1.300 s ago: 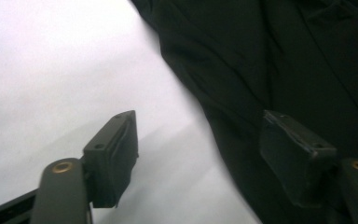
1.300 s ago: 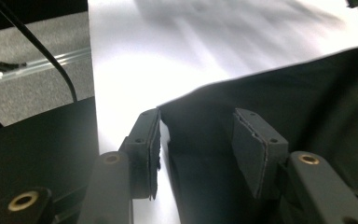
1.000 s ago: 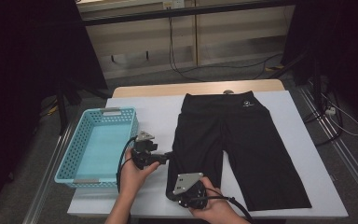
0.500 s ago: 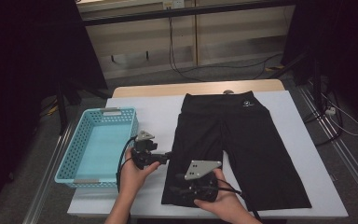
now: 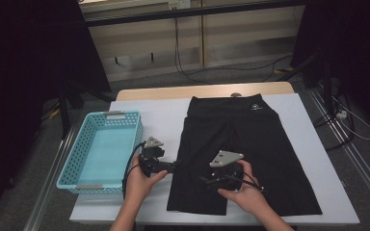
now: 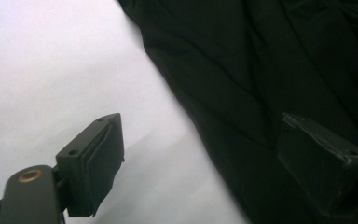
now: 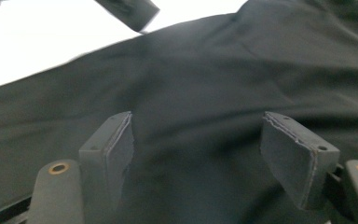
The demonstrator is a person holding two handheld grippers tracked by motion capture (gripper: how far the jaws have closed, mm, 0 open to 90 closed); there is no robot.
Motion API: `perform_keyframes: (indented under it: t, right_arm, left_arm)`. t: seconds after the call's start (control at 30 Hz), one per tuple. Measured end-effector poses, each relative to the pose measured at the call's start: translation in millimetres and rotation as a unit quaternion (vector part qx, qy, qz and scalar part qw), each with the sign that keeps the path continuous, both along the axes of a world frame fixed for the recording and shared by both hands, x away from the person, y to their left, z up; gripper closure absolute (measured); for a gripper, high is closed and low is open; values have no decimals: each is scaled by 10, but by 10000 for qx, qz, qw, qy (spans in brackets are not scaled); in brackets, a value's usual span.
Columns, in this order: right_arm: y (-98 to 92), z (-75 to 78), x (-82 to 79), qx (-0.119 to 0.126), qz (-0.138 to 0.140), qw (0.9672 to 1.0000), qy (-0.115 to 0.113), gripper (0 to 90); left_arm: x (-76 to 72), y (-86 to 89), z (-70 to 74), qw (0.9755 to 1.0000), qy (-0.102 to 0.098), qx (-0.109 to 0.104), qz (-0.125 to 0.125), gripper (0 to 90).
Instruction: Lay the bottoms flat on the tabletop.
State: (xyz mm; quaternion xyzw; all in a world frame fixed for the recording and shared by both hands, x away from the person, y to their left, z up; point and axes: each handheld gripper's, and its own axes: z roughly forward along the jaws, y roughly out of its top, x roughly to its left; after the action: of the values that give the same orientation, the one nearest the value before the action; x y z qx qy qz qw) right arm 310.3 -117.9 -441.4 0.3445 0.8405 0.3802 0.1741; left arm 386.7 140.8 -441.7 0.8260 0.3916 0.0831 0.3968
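Note:
A pair of black shorts (image 5: 255, 139) lies flat on the white table (image 5: 308, 120), waistband at the far side. My left gripper (image 5: 175, 166) sits at the outer edge of the shorts' left leg. In the left gripper view its jaws (image 6: 200, 135) straddle that edge, one over the bare table, one over the cloth, not pressing; they have just been opening. My right gripper (image 5: 205, 181) hovers over the same leg, pointing left. Its jaws (image 7: 198, 135) have just been opening and stand wide above the smooth black cloth, with nothing between them.
A light blue plastic basket (image 5: 77, 166) stands empty on the table's left side, close to my left hand. A wooden tabletop edge (image 5: 173, 91) runs behind the white one. Cables lie on the floor at the right (image 5: 351, 120).
My right gripper has moved away from the table's front edge and to the right, farther up the left leg of the shorts. My left hand has kept still.

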Motion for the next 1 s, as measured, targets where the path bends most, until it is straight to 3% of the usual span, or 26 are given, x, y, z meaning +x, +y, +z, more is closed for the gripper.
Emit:
perform_keyframes:
  t: [0.1, 0.2, 0.23, 0.33, 0.4, 0.47, 0.5, 0.53, 0.6, 0.67, 0.8, 1.0]
  right_arm:
    - [-159, 8, 46, -37, -233, 9997, -54, 293]
    - [-328, 3, 65, -126, -501, 9986, 87, 434]
    - [-367, -1, 58, -107, -560, 9983, 123, 435]
    - [-420, -11, 34, -33, -782, 9967, 228, 502]
    - [-423, -26, 37, -196, -911, 9955, 195, 527]
    - [-421, -60, 46, -262, -812, 9958, 325, 648]
    - [-416, -81, 42, -264, -774, 9956, 451, 667]
    - [-412, -101, 36, -307, -798, 9952, 476, 686]
    - [-420, -92, 15, -223, -744, 9955, 549, 829]
    - [-428, -78, -2, -305, -732, 9953, 559, 880]
    - [-454, -49, -28, -244, -632, 9962, 554, 857]
    - [-502, 83, -64, -69, -784, 9969, 53, 545]
  left_arm:
    - [8, -2, 11, 10000, -26, 13, 5, 138]
    - [-12, -12, 7, 10000, -37, -18, -24, 132]
    - [-20, -11, 1, 10000, -25, 5, -22, 132]
    - [-26, 3, -3, 10000, -15, 73, -39, 129]
    - [-24, -1, -1, 10000, -15, 71, -29, 129]
    - [-25, -15, 3, 10000, -48, 71, -25, 129]
    - [-28, -25, 2, 10000, -58, 73, -34, 130]
    - [-30, -30, 7, 9999, -58, 106, -49, 131]
    - [-31, -37, 5, 9999, -88, 111, -61, 133]
    - [-29, -37, 0, 9998, -59, 141, -107, 133]
    - [-30, -38, 3, 9999, -69, 85, -105, 130]
    - [-29, -27, 27, 9998, -72, 89, -134, 124]
